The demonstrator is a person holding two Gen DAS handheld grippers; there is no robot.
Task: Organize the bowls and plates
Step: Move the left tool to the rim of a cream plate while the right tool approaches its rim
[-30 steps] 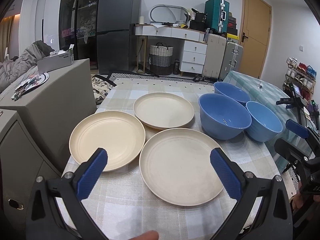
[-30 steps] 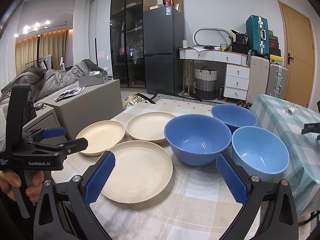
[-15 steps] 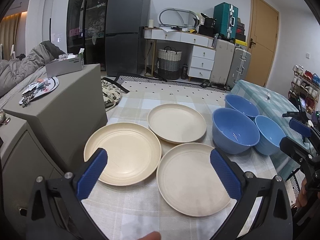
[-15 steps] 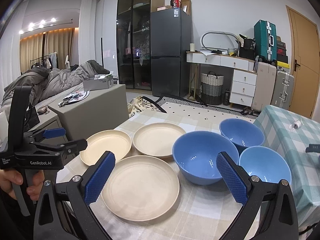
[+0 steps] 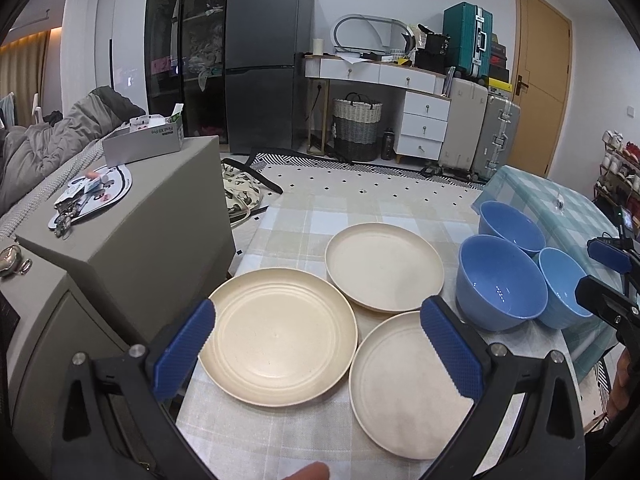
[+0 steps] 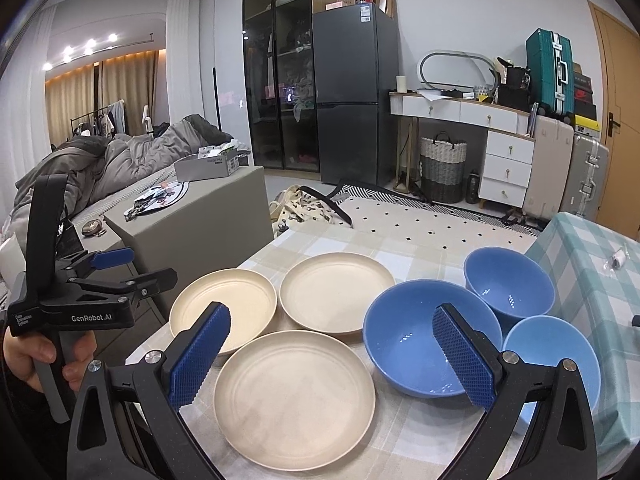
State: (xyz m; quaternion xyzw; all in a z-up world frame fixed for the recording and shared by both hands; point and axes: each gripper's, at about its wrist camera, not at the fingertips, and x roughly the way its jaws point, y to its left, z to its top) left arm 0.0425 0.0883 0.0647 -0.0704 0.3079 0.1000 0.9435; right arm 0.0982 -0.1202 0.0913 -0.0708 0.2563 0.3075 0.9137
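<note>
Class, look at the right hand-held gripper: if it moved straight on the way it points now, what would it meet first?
Most likely the nearest plate on the table: it lies low between the open fingers of the right hand-held gripper. The big blue bowl sits just right of that line. Depth is hard to judge here.

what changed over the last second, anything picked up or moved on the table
Only the two tongs moved: the left tongs and right tongs both drew back and rose, so the dishes look smaller. Nothing was gripped or released; both stay open and empty. The three round cream plates and three blue bowls kept their places on the checked tablecloth.
</note>
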